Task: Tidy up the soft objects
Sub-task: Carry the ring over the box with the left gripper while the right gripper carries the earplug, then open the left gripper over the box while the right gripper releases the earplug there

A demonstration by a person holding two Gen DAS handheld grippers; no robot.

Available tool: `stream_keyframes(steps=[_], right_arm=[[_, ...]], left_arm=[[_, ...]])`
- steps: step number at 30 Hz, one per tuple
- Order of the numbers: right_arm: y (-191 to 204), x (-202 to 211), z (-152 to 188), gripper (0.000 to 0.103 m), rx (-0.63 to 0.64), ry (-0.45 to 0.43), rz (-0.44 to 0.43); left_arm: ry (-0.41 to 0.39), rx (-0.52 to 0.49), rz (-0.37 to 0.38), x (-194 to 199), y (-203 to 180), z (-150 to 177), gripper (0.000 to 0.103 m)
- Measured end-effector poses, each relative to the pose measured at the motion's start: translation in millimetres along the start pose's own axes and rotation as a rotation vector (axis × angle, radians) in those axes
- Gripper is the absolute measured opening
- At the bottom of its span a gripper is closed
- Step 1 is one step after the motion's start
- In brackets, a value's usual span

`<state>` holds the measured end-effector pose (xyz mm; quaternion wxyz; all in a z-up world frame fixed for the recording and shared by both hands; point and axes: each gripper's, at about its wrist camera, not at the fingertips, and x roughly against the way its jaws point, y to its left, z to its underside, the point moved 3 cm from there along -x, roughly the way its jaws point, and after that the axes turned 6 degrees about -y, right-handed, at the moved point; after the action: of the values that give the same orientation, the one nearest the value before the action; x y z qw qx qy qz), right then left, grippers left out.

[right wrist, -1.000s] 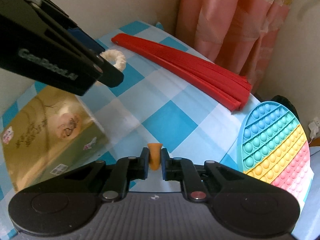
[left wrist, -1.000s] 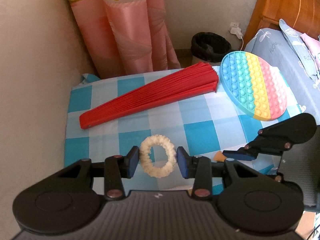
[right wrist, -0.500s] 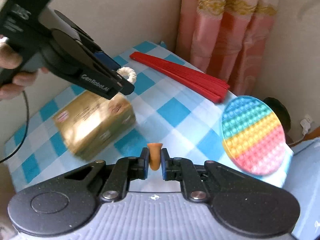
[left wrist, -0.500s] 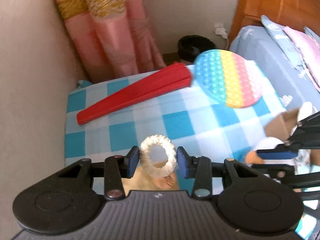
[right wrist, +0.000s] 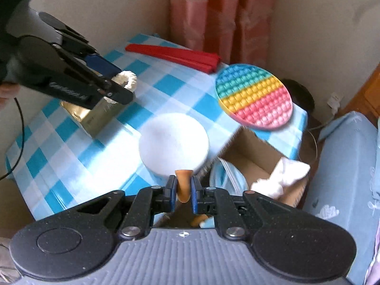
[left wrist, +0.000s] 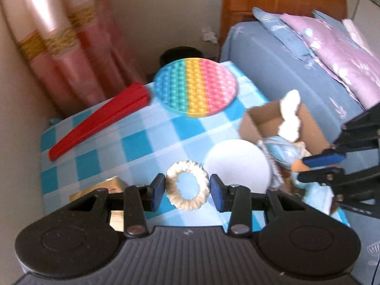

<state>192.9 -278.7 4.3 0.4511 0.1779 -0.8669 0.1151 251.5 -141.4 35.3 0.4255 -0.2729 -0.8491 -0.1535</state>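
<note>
One table [right wrist: 71, 128] with a blue-and-white checked cloth serves as the landmark. Counted left to right on it in the right wrist view: one gold box [right wrist: 95, 116] near the left edge, one red folded fan [right wrist: 175, 54] along the back edge, one white round pad [right wrist: 173, 142] at the front edge, and one rainbow bubble disc [right wrist: 255, 96] overhanging the right corner.

The left gripper [left wrist: 187, 188] hangs above the table's front part, its jaws pressed against the two sides of one cream scrunchie [left wrist: 187, 185], which is lifted clear of the cloth. The right gripper [right wrist: 182, 187] hangs just past the table's front-right edge, its jaws nearly together and pinching one small orange piece [right wrist: 182, 185].

Beyond the table's right edge sits one open cardboard box [right wrist: 251, 152] holding blue fabric [right wrist: 228, 173] and one white soft item [right wrist: 282, 173]. A blue-covered bed [right wrist: 344, 166] lies past the box.

The cloth between the fan and the white pad is bare; walls and a pink curtain [right wrist: 223, 11] close the table's back and left.
</note>
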Motion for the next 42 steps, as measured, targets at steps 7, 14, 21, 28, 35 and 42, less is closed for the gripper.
stream_keyframes(steps=[7,14,21,28,35,42], right_arm=[[-7.1,-0.2,20.4,0.043,-0.033,0.005,0.002],[0.1,3.4,44.4,0.066,-0.061,-0.027,-0.024],[6.7,9.7,63.2,0.067,-0.077,-0.041,-0.053],[4.1,8.1,70.9,0.072,-0.083,-0.043,-0.03],[5.3,13.3,75.7,0.076,-0.106,-0.065,-0.018],[12.9,32.6,79.8,0.097,-0.182,-0.13,0.035]], left_arm=[[0.005,-0.045,0.032,-3.0,-35.2,-5.8,0.04],[0.005,-0.083,0.087,-14.6,-71.0,-20.9,0.04],[0.012,-0.108,0.133,-40.8,-110.8,-43.7,0.04],[-0.025,-0.085,0.124,-65.7,-127.8,-60.7,0.089],[-0.135,-0.091,0.079,-43.1,-121.6,-48.9,0.092],[-0.29,-0.058,-0.057,16.0,-103.7,-9.4,0.101]])
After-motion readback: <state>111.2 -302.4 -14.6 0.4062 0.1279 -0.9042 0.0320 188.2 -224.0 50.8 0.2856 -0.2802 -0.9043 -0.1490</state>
